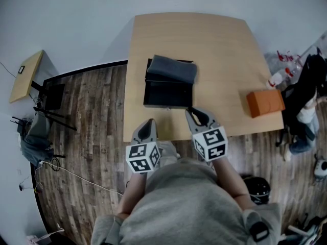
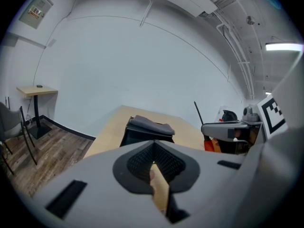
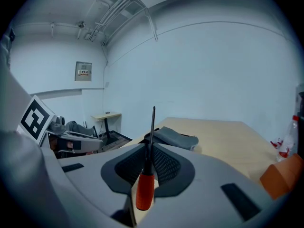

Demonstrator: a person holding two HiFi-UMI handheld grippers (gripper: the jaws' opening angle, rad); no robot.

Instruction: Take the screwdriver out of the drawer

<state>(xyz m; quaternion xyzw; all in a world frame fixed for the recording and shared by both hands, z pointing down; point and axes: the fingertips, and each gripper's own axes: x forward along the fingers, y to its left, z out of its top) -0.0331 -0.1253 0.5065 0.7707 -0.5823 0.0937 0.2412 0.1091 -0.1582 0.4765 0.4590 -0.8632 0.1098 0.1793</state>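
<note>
A screwdriver (image 3: 145, 189) with an orange-red handle and a thin black shaft stands upright between the jaws of my right gripper (image 3: 151, 148), which is shut on it. In the head view the right gripper (image 1: 196, 117) hovers just in front of the black drawer box (image 1: 167, 93), near the table's front edge. A folded grey cloth (image 1: 171, 68) lies on top of the box. My left gripper (image 1: 148, 129) is beside the right one, off the box's front left corner. Its jaws (image 2: 153, 146) meet at the tips with nothing between them.
The light wooden table (image 1: 214, 45) carries an orange box (image 1: 265, 102) at its right edge. Bottles and bags (image 1: 286, 70) stand past that edge. A small side table (image 1: 25, 75) and a chair (image 1: 51, 103) stand on the wood floor to the left.
</note>
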